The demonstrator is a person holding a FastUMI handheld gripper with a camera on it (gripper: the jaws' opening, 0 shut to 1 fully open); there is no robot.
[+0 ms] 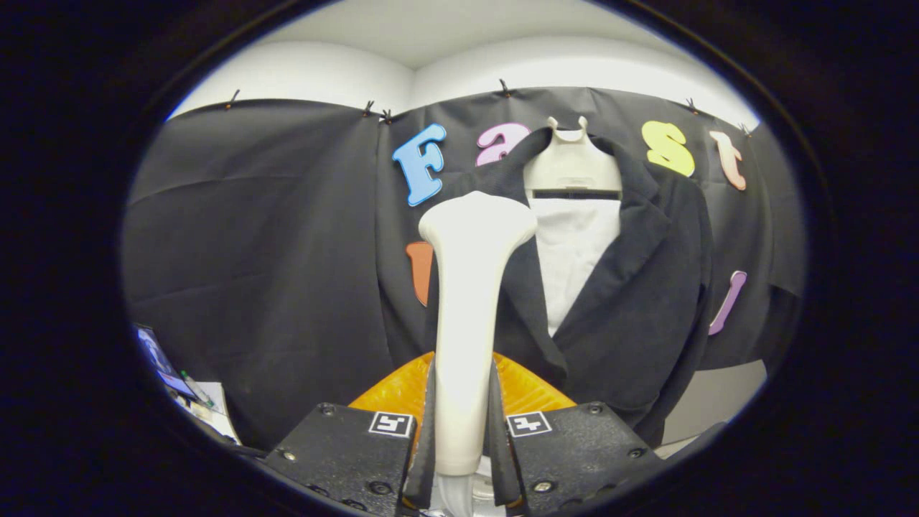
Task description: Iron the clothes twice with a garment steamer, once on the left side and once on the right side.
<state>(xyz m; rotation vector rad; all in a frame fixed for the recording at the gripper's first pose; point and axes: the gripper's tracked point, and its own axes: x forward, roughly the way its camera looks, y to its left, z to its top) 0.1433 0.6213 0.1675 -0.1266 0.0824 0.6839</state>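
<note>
A white garment steamer (467,301) stands upright between my fingers, and my gripper (462,424) is shut on its handle. Its wide head reaches up in front of the left lapel of a black jacket (632,301). The jacket hangs on a white hanger form (572,161) with a white shirt (574,251) showing between the lapels. I cannot tell whether the steamer head touches the cloth. An orange surface (395,391) lies just beyond the fingers, under the jacket's lower edge.
Black cloth walls close the booth behind and to the left of the jacket. Low on the left sit a screen (159,359) and some papers with a pen (204,402). A pale wall panel (718,402) shows below the jacket's right side.
</note>
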